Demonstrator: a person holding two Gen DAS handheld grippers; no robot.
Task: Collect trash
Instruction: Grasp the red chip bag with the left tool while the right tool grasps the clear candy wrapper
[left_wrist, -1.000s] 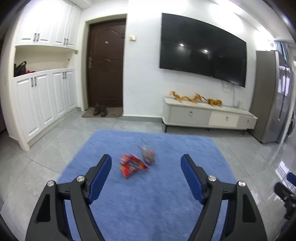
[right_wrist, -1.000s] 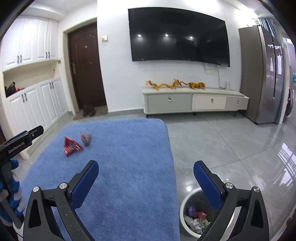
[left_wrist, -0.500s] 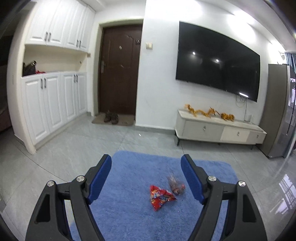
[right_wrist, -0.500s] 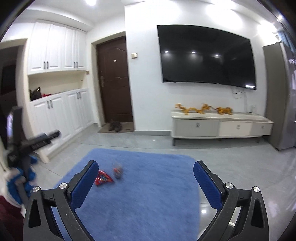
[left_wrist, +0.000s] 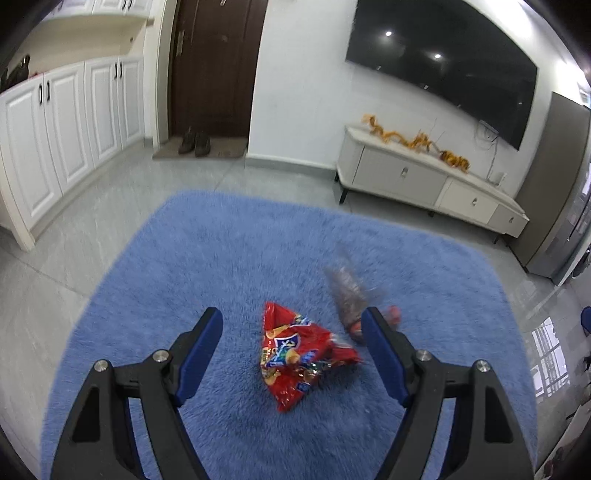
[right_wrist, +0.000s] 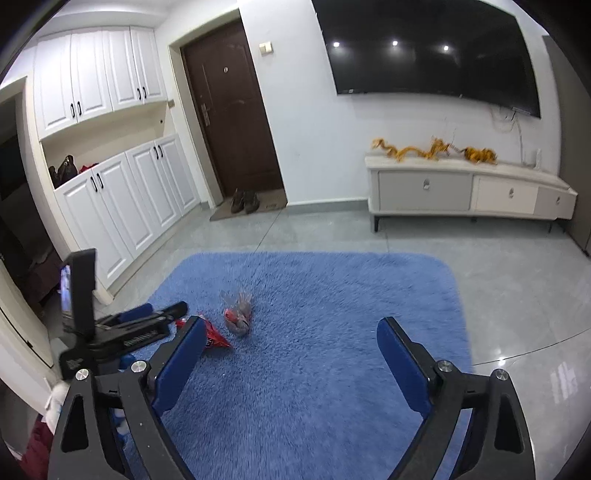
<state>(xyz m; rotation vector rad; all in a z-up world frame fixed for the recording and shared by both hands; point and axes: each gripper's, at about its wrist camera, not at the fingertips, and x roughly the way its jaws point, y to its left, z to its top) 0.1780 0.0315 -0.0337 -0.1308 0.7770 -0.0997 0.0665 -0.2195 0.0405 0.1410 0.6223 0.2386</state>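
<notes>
A crumpled red snack bag (left_wrist: 299, 350) lies on the blue rug (left_wrist: 221, 258). A clear wrapper with red bits (left_wrist: 349, 295) lies just beyond it to the right. My left gripper (left_wrist: 293, 328) is open, low over the rug, with the red bag between its blue fingers. In the right wrist view the red bag (right_wrist: 214, 334) and the clear wrapper (right_wrist: 238, 314) lie left of centre, and the left gripper (right_wrist: 147, 325) reaches in over them. My right gripper (right_wrist: 291, 341) is open and empty above the rug (right_wrist: 332, 295).
A white TV cabinet (left_wrist: 424, 184) stands against the far wall under a black TV (left_wrist: 443, 59). White cupboards (left_wrist: 55, 129) line the left wall. Shoes (left_wrist: 194, 140) sit on a mat by the dark door. Grey tile floor surrounds the rug.
My left gripper has tilted down and closed in on the red bag, which now lies between its fingers. My right gripper has come nearer the rug; the bin has left its view.
</notes>
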